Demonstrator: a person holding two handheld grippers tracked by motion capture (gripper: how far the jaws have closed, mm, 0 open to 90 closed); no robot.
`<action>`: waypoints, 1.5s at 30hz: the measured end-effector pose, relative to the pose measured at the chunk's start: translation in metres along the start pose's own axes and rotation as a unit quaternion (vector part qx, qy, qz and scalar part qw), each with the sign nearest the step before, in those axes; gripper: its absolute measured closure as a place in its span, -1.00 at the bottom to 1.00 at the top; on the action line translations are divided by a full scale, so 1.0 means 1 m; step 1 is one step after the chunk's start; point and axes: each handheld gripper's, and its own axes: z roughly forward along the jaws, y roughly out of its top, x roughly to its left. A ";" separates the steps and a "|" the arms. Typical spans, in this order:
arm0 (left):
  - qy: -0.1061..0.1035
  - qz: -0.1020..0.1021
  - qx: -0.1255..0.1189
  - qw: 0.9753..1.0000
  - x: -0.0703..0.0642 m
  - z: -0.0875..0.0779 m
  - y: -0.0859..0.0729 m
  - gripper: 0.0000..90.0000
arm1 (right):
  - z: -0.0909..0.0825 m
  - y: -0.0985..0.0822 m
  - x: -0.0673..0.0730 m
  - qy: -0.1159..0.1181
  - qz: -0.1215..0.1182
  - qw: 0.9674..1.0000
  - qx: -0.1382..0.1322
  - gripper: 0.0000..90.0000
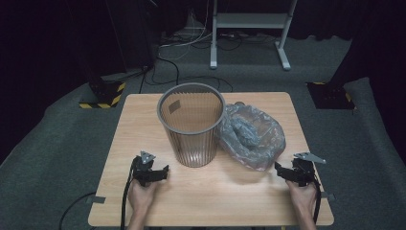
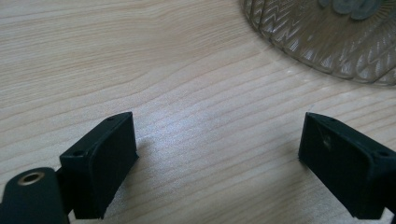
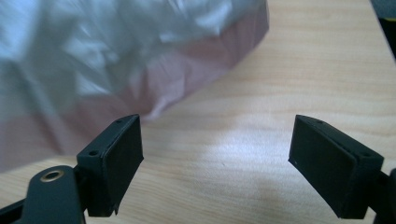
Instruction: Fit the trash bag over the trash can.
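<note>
Item 1, nearest my camera: my two hands at the near edge of the bench [image 1: 210,201], each with a gripper resting low on the wood.

Item 2: left gripper [image 1: 160,173]. Jaws stand wide apart, bare wood grain between them, nothing held. Its own view has the ribbed base of the waste basket [image 2: 327,42] just ahead and to its right, apart from the jaws.

Item 3: right gripper [image 1: 282,170]. Jaws wide, nothing between the pads; the wood shows through the gap. Ahead and to its left lies the plastic bag [image 3: 116,56], its crumpled edge near the left jaw; I cannot tell whether it touches.

Item 4: waste basket [image 1: 192,125], grey, ribbed, translucent. Upright, long axis vertical, open mouth pointing up. It stands beyond the left gripper, to its right, between the two grippers and further off.

Item 5: plastic bag [image 1: 251,136], grey-clear, bunched in a loose heap, lying flat. It lies against the basket's right side, ahead and left of the right gripper.
</note>
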 end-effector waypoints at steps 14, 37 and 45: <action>0.001 -0.003 -0.002 1.000 0.000 0.000 0.000 -0.70 | -0.019 0.036 0.003 0.037 -0.012 0.999 -0.029 -0.54; 0.001 -0.004 -0.003 1.000 0.000 0.000 0.000 -0.68 | -0.005 0.095 0.039 0.075 -0.077 0.994 -0.023 -0.52; 0.002 -0.005 -0.003 1.000 0.000 -0.001 0.000 -0.67 | 0.021 0.116 0.061 0.098 -0.101 0.990 0.004 -0.54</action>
